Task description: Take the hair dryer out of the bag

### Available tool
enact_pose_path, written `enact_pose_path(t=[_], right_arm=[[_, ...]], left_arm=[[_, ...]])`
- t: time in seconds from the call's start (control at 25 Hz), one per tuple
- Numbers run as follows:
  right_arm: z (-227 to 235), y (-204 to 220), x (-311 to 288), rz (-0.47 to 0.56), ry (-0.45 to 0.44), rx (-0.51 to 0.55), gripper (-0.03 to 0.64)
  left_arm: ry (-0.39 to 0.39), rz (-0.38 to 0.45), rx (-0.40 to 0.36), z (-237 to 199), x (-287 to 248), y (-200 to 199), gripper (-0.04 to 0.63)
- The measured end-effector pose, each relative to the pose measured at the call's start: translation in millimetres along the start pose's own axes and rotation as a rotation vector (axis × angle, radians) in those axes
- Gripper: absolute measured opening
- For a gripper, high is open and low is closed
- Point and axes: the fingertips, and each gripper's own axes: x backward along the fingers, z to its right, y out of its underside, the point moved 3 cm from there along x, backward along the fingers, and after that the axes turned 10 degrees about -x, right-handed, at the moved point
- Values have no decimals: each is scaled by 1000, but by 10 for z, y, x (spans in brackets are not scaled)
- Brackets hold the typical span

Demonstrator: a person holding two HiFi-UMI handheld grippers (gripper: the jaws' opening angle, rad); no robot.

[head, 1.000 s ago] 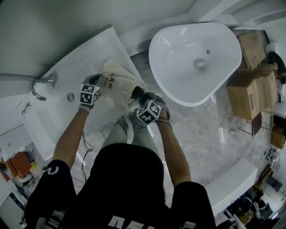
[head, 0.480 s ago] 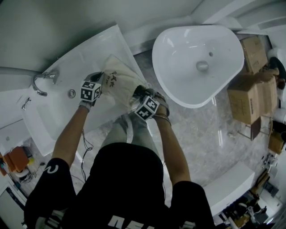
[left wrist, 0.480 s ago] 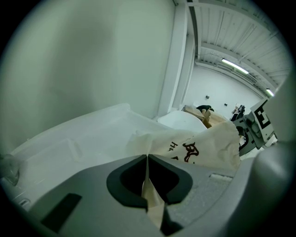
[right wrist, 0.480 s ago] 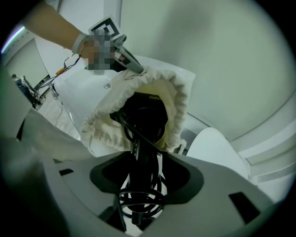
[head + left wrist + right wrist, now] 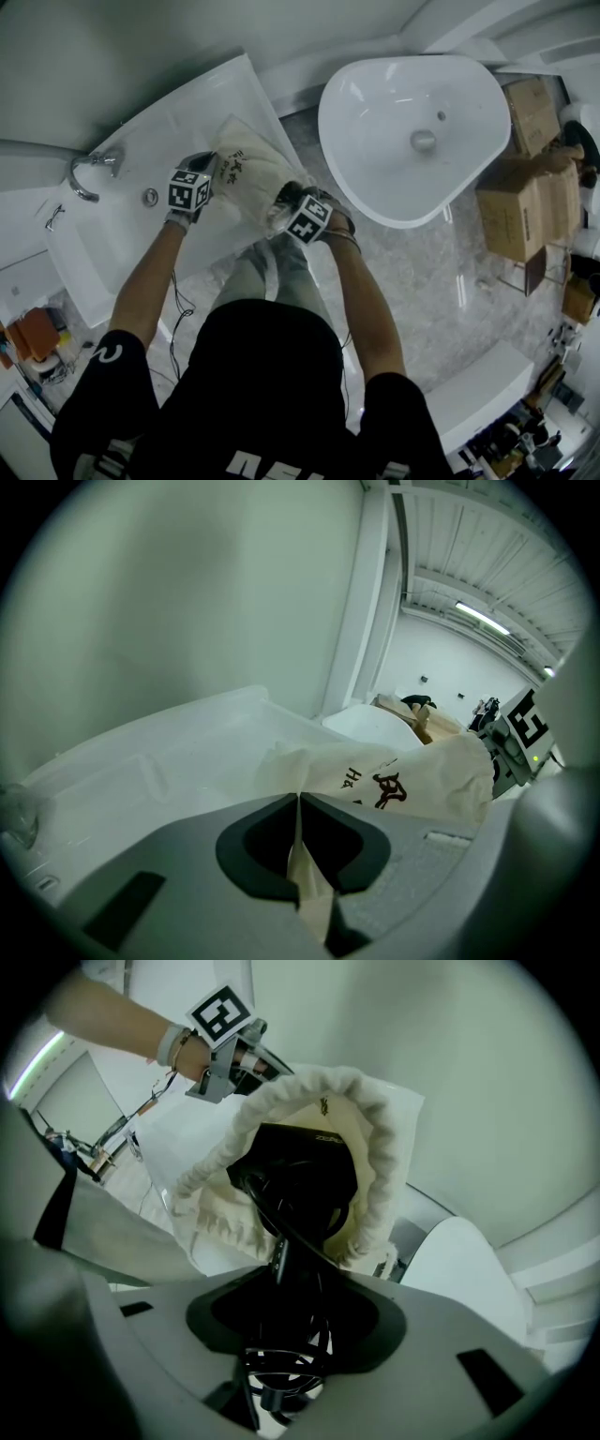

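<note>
Cream cloth bag point(image 5: 248, 169) laid on white ledge point(image 5: 169, 122), mouth turned toward 5 o'clock in head view; fold of bag fabric pinched flat between closed jaws of left gripper point(image 5: 298, 803) at bag's 9 o'clock; black hair dryer point(image 5: 305, 1180) seen inside gathered mouth; handle and coiled cord enclosed by right gripper point(image 5: 286, 1321), jaws just closed in and clamped on them.

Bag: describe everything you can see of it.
The bag is cream cloth, soft and creased, with dark print on its side and a gathered mouth. It lies over the edge of the white tub, mouth open towards the person. The left gripper is shut on a fold at its closed end. A black hair dryer and its cord sit in the mouth.
</note>
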Motion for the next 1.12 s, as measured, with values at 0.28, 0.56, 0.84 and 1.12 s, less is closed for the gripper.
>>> enact_pose_path(t=[0.28, 0.56, 0.84, 1.12], right_arm=[[-116, 38, 274, 106, -99, -130, 164], [-189, 108, 670, 228, -152, -254, 163], [-45, 222, 915, 315, -154, -367, 163], [131, 146, 1055, 457, -175, -487, 163]], left_arm=[[-41, 5, -81, 9, 60, -76, 2], [-177, 11, -75, -188, 169, -124, 2], [-229, 1, 53, -560, 317, -63, 2], [-145, 55, 97, -524, 414, -158, 147]])
